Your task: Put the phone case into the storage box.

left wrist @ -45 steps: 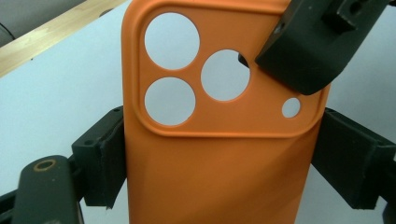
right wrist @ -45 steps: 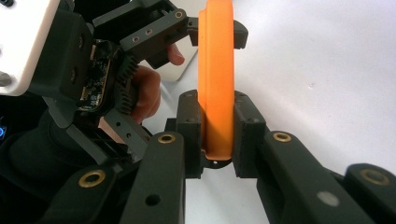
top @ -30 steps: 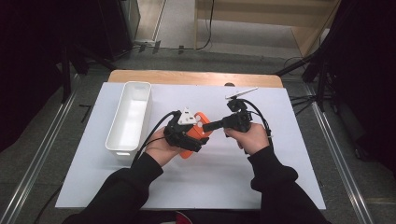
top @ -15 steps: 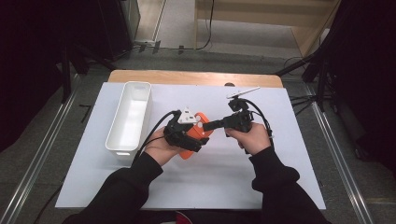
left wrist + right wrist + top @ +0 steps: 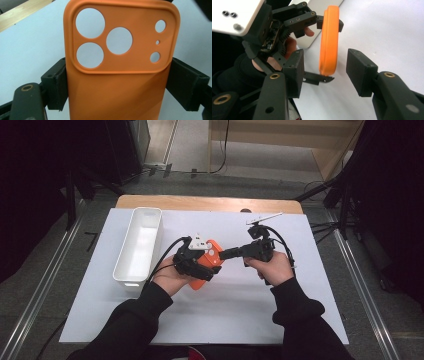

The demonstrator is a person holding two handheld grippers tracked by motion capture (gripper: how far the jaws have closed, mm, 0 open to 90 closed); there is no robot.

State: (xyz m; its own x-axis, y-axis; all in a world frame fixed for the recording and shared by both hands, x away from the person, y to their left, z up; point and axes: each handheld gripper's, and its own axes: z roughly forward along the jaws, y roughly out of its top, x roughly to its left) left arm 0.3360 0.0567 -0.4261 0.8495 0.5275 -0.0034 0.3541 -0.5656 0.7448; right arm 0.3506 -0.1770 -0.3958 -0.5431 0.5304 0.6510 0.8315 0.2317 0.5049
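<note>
An orange phone case (image 5: 214,256) with round camera holes (image 5: 120,87) is held on edge above the white mat. My left gripper (image 5: 200,265) is shut on it, its pads (image 5: 58,85) pressing the case's two long sides. My right gripper (image 5: 225,254) faces it from the right. Its jaws have just been opening and now stand open on either side of the case's end (image 5: 329,40). There is a gap between each pad (image 5: 359,72) and the case. In the right gripper view the left gripper (image 5: 294,17) and the hand that holds it are close behind the case.
A long white bin (image 5: 131,272) stands at the left of the white mat (image 5: 250,310), close to the left forearm. The wooden table edge (image 5: 210,202) runs along the back. Dark floor and stands surround the table.
</note>
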